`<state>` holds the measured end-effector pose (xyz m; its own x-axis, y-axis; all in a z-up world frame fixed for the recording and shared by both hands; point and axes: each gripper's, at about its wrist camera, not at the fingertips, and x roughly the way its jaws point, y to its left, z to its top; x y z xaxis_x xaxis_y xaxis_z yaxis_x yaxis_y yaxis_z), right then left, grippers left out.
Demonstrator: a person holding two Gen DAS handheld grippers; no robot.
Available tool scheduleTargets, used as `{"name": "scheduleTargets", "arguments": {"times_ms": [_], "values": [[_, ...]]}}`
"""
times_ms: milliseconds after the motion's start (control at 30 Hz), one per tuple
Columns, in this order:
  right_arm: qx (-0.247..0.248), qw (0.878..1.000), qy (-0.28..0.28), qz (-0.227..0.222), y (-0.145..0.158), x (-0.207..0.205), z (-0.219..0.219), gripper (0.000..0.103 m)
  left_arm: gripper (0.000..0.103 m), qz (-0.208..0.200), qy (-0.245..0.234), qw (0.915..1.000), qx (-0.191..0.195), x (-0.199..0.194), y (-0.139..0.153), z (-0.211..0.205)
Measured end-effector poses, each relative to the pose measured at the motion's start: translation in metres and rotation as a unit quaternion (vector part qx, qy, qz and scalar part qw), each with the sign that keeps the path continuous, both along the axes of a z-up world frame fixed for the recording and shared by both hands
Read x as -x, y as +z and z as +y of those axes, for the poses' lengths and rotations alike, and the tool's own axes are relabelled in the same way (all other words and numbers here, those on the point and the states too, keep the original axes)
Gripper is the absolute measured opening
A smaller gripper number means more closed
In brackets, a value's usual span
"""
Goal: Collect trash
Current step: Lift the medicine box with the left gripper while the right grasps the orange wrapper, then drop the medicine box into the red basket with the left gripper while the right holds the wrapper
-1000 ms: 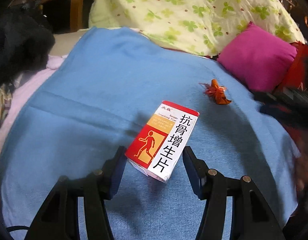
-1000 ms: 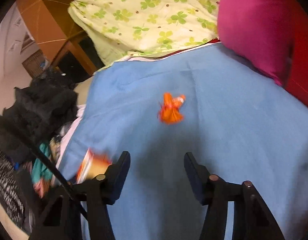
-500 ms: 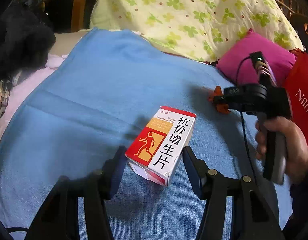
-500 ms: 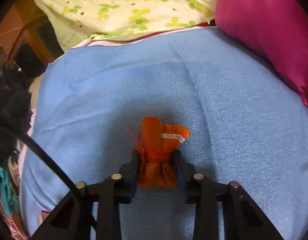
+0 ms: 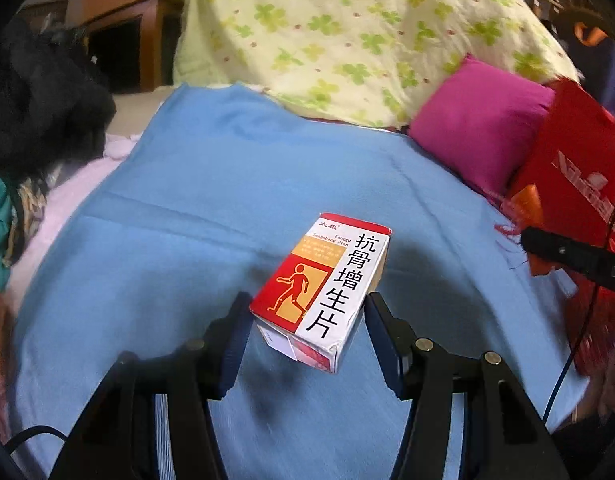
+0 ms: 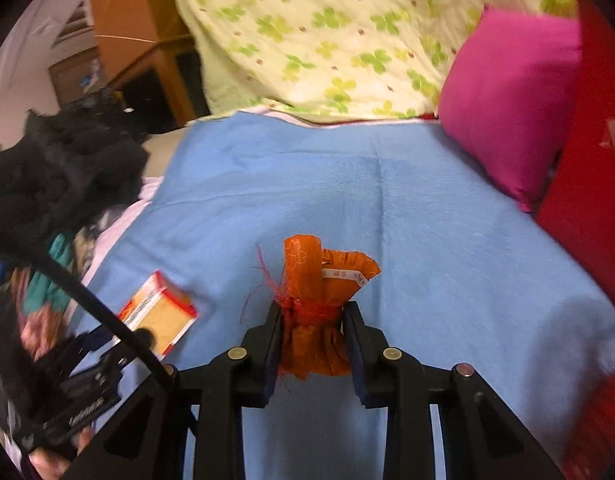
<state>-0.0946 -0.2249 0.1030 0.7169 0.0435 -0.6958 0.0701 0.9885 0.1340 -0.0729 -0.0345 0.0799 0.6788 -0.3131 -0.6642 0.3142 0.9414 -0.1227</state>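
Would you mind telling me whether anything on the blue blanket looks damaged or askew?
The medicine box between the left tongs sits tilted, its near bottom corner dented and scuffed. The orange wrapper clamped in the right tongs is crumpled, with loose red threads fraying from its tied middle. The blue blanket shows only soft creases.

right gripper (image 6: pixel 312 334) clamping orange wrapper (image 6: pixel 321 304) — blue blanket (image 6: pixel 427 240)

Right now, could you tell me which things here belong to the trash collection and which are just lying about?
Job:
- medicine box, between the left gripper fingers
- orange wrapper, clamped by the right gripper

Lying about:
- pink cushion
- clover quilt
- blue blanket
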Motion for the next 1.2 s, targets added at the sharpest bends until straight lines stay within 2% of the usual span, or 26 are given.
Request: {"name": "scheduleTargets", "arguments": {"times_ms": [100,300,367,400,600,667,867,1000,1200], "values": [[-0.006,1.000,0.007,-0.030,0.022,0.053,0.004,0.031,0.059,-0.013,-0.010,0.9997,-0.015,0.028,0.023,-0.007],[0.005,0.996,0.015,-0.085,0.063,0.136,0.017,0.031,0.059,-0.093,-0.009,0.9951,-0.034,0.089,0.088,-0.015],[0.009,0.995,0.018,-0.099,0.075,0.156,0.020,0.031,0.057,-0.113,-0.004,0.9930,-0.036,0.106,0.105,-0.016],[0.009,0.994,0.018,-0.105,0.080,0.165,0.022,0.031,0.051,-0.120,-0.003,0.9920,-0.038,0.113,0.112,-0.017],[0.017,0.989,0.017,-0.145,0.107,0.215,0.030,0.031,0.049,-0.163,-0.007,0.9856,-0.043,0.151,0.146,-0.016],[0.016,0.988,0.019,-0.151,0.109,0.223,0.032,0.031,0.042,-0.168,-0.010,0.9850,-0.040,0.157,0.150,-0.017],[0.016,0.988,0.024,-0.149,0.105,0.235,0.034,0.031,0.041,-0.171,-0.018,0.9841,-0.043,0.156,0.148,-0.020],[0.011,0.990,0.024,-0.139,0.095,0.232,0.029,0.031,0.041,-0.131,-0.003,0.9911,-0.025,0.136,0.136,-0.002],[-0.010,0.991,0.000,-0.136,0.083,0.230,0.007,0.031,0.041,-0.104,0.016,0.9932,-0.048,0.122,0.113,0.006]]}}
